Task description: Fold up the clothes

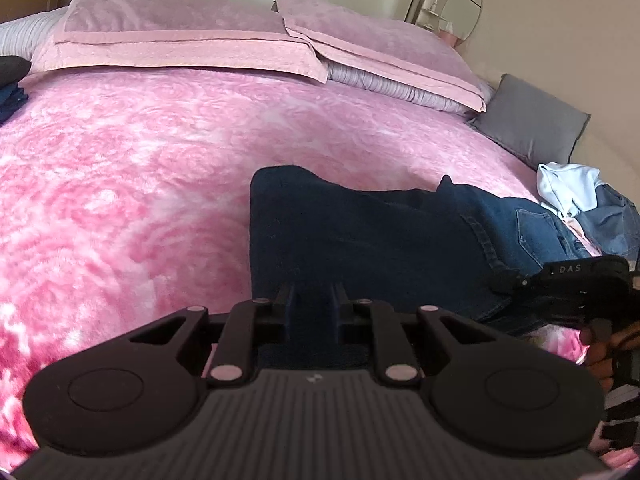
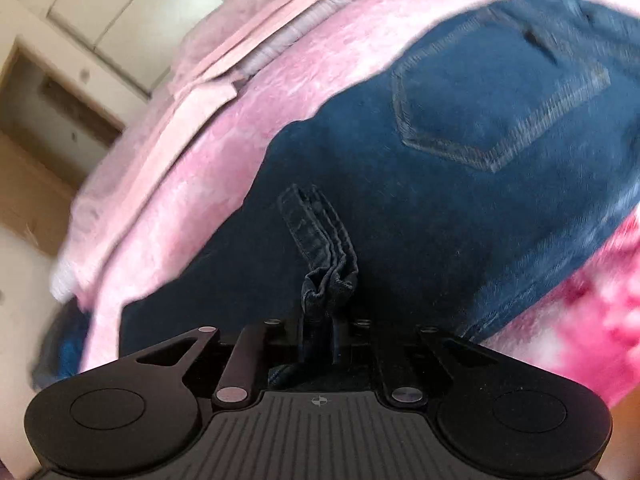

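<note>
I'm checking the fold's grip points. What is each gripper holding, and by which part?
Both hold the dark jeans. The left gripper pinches a plain fabric edge. The right gripper has a bunched, stitched hem between its fingers.

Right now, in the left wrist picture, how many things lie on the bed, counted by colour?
Pink pillows: 2
Grey cushion: 1
Dark blue jeans being folded: 1
Light blue clothes in the pile at the right edge: 2
Dark clothes at the left edge: at least 1, cut off
Total: at least 7
</note>
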`<state>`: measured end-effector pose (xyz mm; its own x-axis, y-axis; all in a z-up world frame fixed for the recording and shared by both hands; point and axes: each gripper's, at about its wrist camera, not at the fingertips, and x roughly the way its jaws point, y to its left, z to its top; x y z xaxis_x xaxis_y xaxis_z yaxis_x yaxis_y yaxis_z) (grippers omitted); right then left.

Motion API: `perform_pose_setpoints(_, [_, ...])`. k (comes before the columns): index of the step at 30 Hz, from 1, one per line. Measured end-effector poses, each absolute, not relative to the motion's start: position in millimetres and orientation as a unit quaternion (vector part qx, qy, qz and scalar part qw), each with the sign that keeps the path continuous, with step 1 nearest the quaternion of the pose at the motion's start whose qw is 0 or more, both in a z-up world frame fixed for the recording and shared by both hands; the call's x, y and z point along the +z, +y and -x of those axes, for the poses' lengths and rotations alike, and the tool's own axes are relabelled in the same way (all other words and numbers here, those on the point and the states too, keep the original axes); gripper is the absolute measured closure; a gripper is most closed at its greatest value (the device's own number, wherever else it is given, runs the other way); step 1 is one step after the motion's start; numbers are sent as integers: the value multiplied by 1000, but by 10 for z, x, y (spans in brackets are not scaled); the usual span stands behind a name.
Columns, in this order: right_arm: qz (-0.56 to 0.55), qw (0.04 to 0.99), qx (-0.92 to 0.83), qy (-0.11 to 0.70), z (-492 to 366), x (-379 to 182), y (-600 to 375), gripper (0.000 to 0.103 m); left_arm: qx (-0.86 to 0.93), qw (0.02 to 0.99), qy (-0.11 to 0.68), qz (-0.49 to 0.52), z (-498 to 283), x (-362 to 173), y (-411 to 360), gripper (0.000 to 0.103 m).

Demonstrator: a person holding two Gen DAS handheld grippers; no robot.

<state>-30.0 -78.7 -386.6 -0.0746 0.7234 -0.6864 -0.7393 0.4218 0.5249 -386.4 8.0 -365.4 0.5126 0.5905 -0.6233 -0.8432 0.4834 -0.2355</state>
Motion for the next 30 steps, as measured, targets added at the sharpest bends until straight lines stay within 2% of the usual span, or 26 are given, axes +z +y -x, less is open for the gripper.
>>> perform_pose_setpoints(2, [78, 734, 521, 429, 478, -3683, -780, 62, 438, 829, 239, 254, 3867, -3609, 143, 90])
perform_pose_setpoints(4, [133, 783, 512, 327, 659, -3493, -756, 62, 444, 829, 237, 242, 3850, -3542, 259, 92])
perform_pose_setpoints(6, [132, 782, 541, 280, 719, -3381, -672, 62, 442, 834, 236, 230, 3776, -3486, 394, 96])
perform_pose_setpoints(10, [170, 713, 604, 315, 734, -3543, -108, 63, 433, 843, 242, 209, 3544, -3480, 723, 101])
perform_pose_setpoints(13, [219, 706, 600, 306, 793, -3821, 214, 63, 431, 839, 266, 197, 3346, -3625, 969, 101])
perform_pose_setpoints(16, [270, 708, 593, 273, 798, -4146, 282, 63, 432, 827, 318, 166, 3179, -3920, 1104, 101])
perform_pose_setpoints(20, [297, 716, 594, 217, 899, -4362, 186, 63, 440, 828, 315, 149, 3164, -4106, 1082, 101])
perform_pose_setpoints(24, [268, 712, 605, 234, 830, -4257, 96, 63, 448, 824, 321, 134, 3181, -3970, 976, 101])
perform_pose_setpoints(30, [215, 707, 623, 258, 846, -3811, -651, 63, 441, 832, 292, 166, 3462, -3664, 422, 102])
